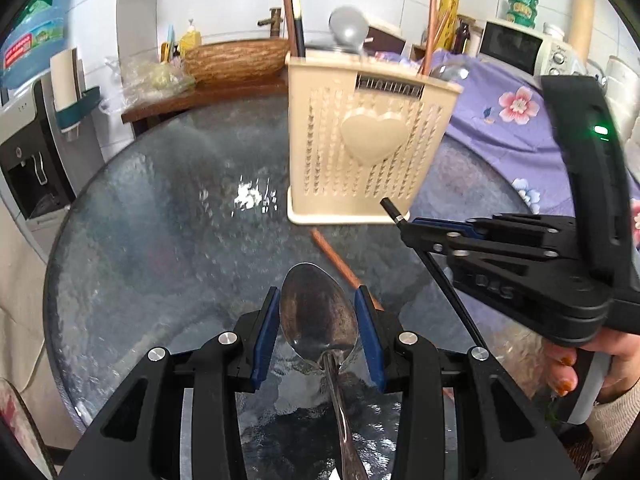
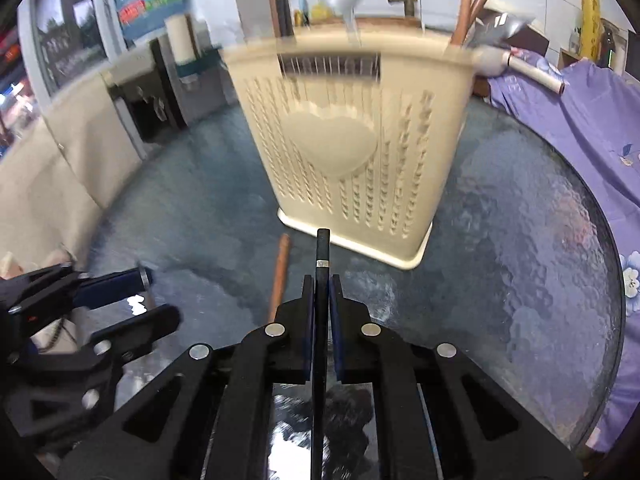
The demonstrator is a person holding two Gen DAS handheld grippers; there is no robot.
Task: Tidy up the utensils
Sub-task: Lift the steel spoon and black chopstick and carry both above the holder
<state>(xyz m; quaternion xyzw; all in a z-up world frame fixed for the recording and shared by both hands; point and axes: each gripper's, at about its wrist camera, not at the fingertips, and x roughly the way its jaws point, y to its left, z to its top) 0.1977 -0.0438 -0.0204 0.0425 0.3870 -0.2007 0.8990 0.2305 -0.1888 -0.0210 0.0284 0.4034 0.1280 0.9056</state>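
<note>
A metal spoon (image 1: 318,312) is seen at the lower centre of the left wrist view, bowl forward, lying between the blue pads of the left gripper (image 1: 318,334). The jaws are set wide on either side of the bowl; whether the pads actually press on it cannot be told. The handle runs back toward the bottom edge of the frame.

In the right wrist view a black chopstick (image 2: 320,320) is pinched between the narrowly closed pads of the right gripper (image 2: 320,320), and its silver-banded tip is pointed toward the base of the holder. The same right gripper is seen at the right of the left wrist view, held by a hand (image 1: 592,364) with orange-painted nails.

A cream utensil holder (image 1: 360,140) with a raised heart on its front is placed upright on the round glass counter (image 1: 160,220), in the upper centre of both views. Chopsticks and spoons are already stood in it, sticking up above its rim.

A brown chopstick (image 1: 340,264) is left lying flat on the counter between the holder and the grippers, apart from both.

A purple flowered cloth (image 1: 512,120) is seen at the right of the frame, beyond the counter's edge.
</note>
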